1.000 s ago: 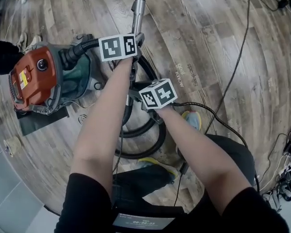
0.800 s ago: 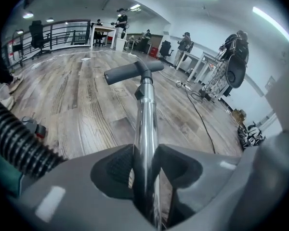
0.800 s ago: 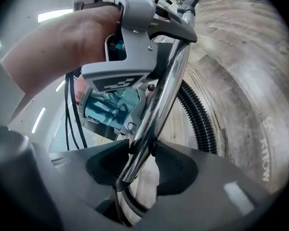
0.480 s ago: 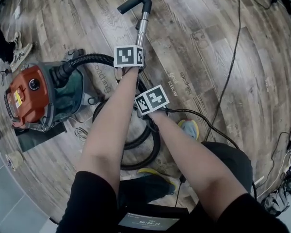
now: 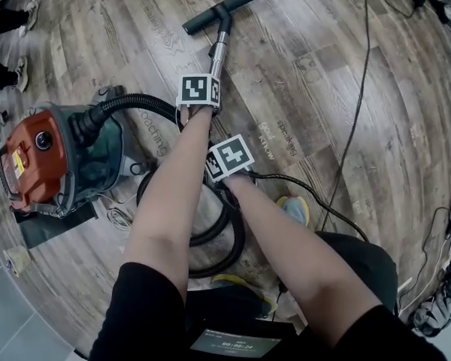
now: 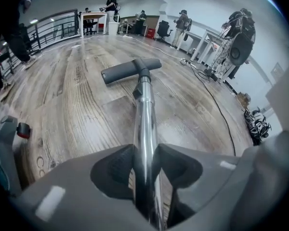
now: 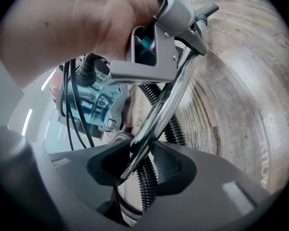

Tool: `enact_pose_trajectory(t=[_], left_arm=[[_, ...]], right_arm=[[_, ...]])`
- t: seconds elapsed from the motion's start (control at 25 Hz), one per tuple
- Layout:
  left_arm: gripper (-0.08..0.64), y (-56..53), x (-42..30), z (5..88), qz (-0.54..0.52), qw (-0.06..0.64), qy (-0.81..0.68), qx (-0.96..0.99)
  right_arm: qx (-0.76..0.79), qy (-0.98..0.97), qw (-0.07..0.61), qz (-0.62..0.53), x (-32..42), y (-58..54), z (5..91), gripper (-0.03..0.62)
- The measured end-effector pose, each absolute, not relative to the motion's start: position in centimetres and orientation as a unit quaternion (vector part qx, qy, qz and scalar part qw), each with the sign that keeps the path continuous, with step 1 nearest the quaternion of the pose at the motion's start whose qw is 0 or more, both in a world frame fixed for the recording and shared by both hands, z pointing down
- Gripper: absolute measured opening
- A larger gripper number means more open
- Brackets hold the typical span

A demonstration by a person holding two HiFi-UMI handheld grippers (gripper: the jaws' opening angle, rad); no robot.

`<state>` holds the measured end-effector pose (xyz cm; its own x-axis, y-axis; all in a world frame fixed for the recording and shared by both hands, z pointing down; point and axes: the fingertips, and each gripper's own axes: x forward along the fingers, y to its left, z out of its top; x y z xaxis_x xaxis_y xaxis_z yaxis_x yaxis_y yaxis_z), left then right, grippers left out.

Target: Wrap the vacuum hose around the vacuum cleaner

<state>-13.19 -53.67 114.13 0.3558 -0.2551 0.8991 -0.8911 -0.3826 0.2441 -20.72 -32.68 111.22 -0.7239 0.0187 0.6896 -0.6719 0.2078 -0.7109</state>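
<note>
While both grippers sit on the chrome wand (image 6: 144,109), nothing is wrapped yet. Left gripper (image 6: 143,165) is clamped on the tube, pads pressed to both sides, on the stretch nearer the floor nozzle (image 5: 219,10) at top centre of the head view. Right gripper (image 7: 137,155) is lower on the same tube, where it starts to curve. Its jaws have just been closing, the tube is between them, and the pads look to touch both sides. My read on the two-point hold: a long rigid tube would swing on one grip, and two let you steer it.

Vacuum cleaner (image 5: 49,160) sits at left centre of the head view, orange lid and green body, on a dark mat (image 5: 52,220). Hose (image 5: 139,100) leaves its port and arcs right to the wand. Its slack lies in loops on the floor under the forearms, lower centre. So the hose is beside the canister, not around it.

Room: the upper right of the head view is bare wood, crossed by one black cable (image 5: 357,119) running top to bottom, well apart from the nozzle. Upper left has someone's shoes (image 5: 20,68) near the frame edge, so that's the tight side. Person's own shoe (image 5: 295,205) is just beside the loops, a likely snag. Best swing is probably leftward over the canister, nozzle kept off the cable.
</note>
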Motion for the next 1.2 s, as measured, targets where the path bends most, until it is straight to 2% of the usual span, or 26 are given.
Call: enact_pose_trajectory(t=[0.44,0.64,0.88,1.2], left_arm=[[0.176,-54.2,-13.4,115.7,0.413,0.38,-0.388,0.731],[0.198,-53.9,-12.8,115.4,0.415,0.364,-0.377,0.744],[0.238,-53.2,-11.8,113.8,0.398,0.37,-0.373,0.752],[0.238,-52.8,-11.6,111.5,0.401,0.337,-0.374,0.766]], right_arm=[[0.23,-0.725,0.288,0.582,-20.8,-33.3,112.0,0.183],[0.241,-0.739,0.256,0.575,-20.9,-34.1,111.9,0.198],[0.251,-0.741,0.275,0.559,-20.2,-33.7,111.6,0.212],[0.273,-0.727,0.291,0.559,-19.8,-33.2,111.8,0.224]])
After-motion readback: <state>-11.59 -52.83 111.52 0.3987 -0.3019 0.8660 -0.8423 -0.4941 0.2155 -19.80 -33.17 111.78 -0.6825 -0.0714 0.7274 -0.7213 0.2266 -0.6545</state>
